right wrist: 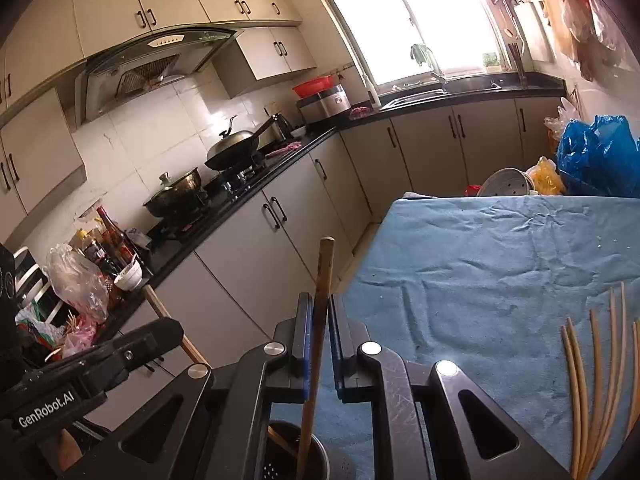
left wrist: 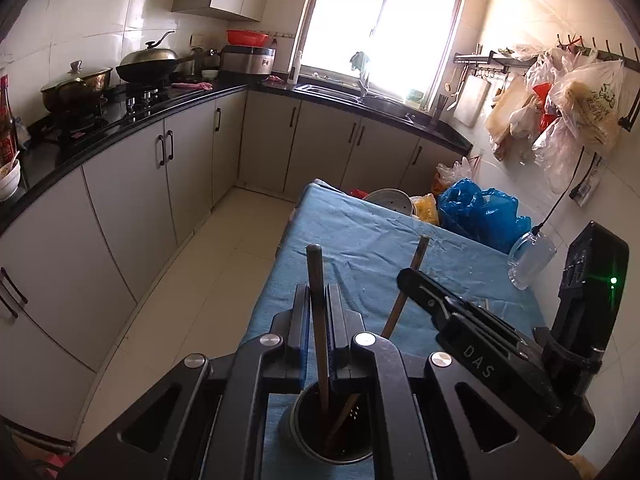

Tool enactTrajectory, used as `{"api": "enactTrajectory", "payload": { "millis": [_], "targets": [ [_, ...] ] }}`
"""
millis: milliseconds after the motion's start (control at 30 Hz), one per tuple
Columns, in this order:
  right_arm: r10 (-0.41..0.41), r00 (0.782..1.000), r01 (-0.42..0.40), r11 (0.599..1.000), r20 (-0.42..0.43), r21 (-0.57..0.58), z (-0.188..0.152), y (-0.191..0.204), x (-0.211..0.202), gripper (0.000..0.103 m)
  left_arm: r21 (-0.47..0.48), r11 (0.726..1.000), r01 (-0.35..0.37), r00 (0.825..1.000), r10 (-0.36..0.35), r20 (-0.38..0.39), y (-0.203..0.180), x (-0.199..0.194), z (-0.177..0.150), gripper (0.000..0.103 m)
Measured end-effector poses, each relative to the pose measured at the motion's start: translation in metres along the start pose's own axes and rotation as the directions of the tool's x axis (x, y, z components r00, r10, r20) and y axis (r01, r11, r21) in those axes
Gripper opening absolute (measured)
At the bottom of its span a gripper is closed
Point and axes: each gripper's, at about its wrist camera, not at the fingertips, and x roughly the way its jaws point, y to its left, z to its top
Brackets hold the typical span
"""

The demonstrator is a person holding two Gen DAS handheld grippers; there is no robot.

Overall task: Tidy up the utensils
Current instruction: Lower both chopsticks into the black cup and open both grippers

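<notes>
From the left wrist, the left gripper point(left wrist: 319, 312) pinches a dark chopstick point(left wrist: 318, 280) whose tip sits in the perforated holder point(left wrist: 334, 446), while the right wrist shows the right gripper point(right wrist: 319, 328) clamped on a wooden chopstick point(right wrist: 320, 320) likewise lowered in (several loose chopsticks point(right wrist: 592, 376) await on the blue cloth point(right wrist: 480, 260)).

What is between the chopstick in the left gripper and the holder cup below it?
Nothing visible blocks it. The chopstick in the left gripper already dips into the holder cup; the other chopsticks inside lean aside, leaving room.
</notes>
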Motion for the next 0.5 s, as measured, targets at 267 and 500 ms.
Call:
{"api": "enactTrajectory", "payload": {
  "millis": [267, 500],
  "targets": [
    [0.003, 1.000, -0.004, 0.999, 0.015, 0.033, 0.001, -0.011, -0.022, 0.039, 0.011, 0.999, -0.049, 0.996, 0.048, 0.070, -0.011, -0.032, 0.000, 0.029],
    [-0.043, 0.997, 0.038, 0.996, 0.064, 0.076, 0.000, -0.055, -0.082, 0.046, 0.082, 0.997, -0.015, 0.985, 0.000, 0.173, -0.055, -0.086, -0.016, 0.044]
  ]
}}
